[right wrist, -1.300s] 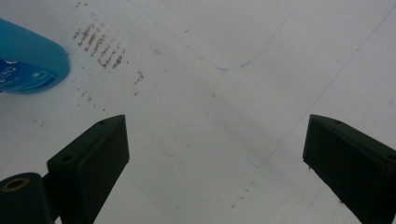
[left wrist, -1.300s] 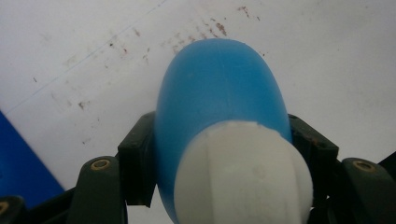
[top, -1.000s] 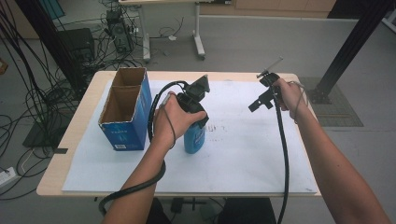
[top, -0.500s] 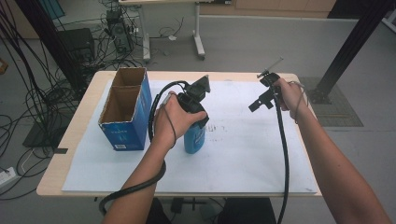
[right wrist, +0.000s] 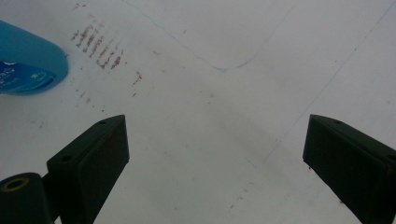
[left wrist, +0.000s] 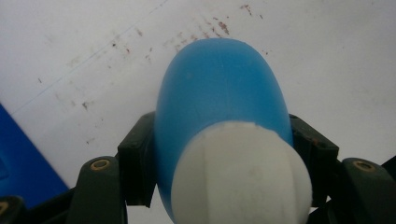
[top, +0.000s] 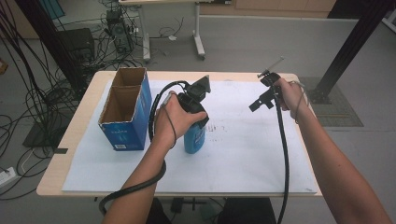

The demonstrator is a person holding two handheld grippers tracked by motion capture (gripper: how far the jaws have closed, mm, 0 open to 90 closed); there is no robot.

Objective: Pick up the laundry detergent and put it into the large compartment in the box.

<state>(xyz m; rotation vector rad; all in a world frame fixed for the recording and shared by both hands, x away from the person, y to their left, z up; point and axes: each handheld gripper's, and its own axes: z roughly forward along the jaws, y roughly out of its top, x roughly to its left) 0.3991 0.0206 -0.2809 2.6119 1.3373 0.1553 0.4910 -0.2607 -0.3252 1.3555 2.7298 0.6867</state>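
A blue bottle (top: 194, 138) with a white cap (left wrist: 240, 175) stands upright on the white paper near the table's middle. My left gripper (top: 196, 116) comes down on it from above and is shut on its neck; in the left gripper view the black jaws press both sides of the blue bottle (left wrist: 219, 93) just below the cap. My right gripper (top: 260, 101) hovers over the paper at the right, apart from the bottle. In the right gripper view its jaws stand wide open with bare paper between them (right wrist: 215, 154), and the blue bottle (right wrist: 28, 60) shows at the far left.
An open blue cardboard box (top: 123, 112) with two compartments stands left of the bottle. White paper (top: 243, 158) with faint marks covers the wooden table (top: 60, 154). Black cables (top: 280, 154) trail from both grippers toward the near edge. Black posts, cables and another table stand beyond the far edge.
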